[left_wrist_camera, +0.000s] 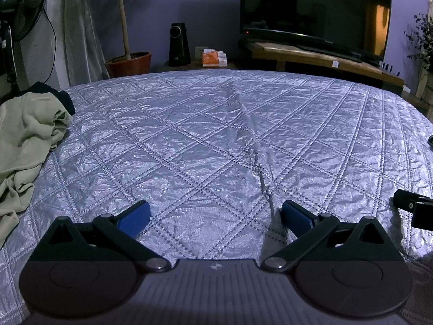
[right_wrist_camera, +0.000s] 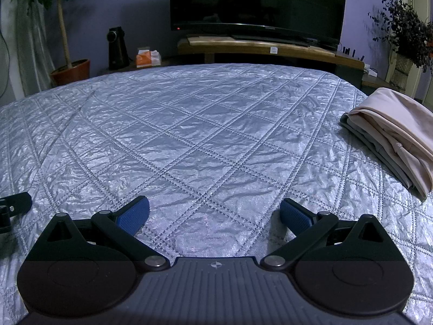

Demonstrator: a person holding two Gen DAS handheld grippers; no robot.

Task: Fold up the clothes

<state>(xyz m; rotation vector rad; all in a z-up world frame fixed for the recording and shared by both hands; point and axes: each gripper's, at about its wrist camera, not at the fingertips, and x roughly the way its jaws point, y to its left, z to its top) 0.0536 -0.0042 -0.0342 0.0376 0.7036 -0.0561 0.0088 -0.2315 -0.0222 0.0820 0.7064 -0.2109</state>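
Silvery quilted fabric covers the bed [left_wrist_camera: 216, 124], stitched in a diamond grid, with one long crease running down its middle in the left wrist view. At the far left edge of the bed lies a crumpled pale green garment [left_wrist_camera: 24, 140], unfolded, with a dark piece of clothing [left_wrist_camera: 58, 96] just behind it. The left gripper [left_wrist_camera: 215, 218] hangs low over the bare quilt near the front edge, its blue pads spread wide and grasping nothing. Just to its right, the right gripper [right_wrist_camera: 214, 216] hangs the same way over bare quilt, released and empty; a black part of it shows at the right edge of the left wrist view. At the right side of the bed rests a neat stack of folded clothes [right_wrist_camera: 392, 138], a beige piece on top of a grey one. Behind the bed stand a potted plant [left_wrist_camera: 127, 54], a tissue box [left_wrist_camera: 214, 57] and a dark television [right_wrist_camera: 257, 2] on a wooden stand.
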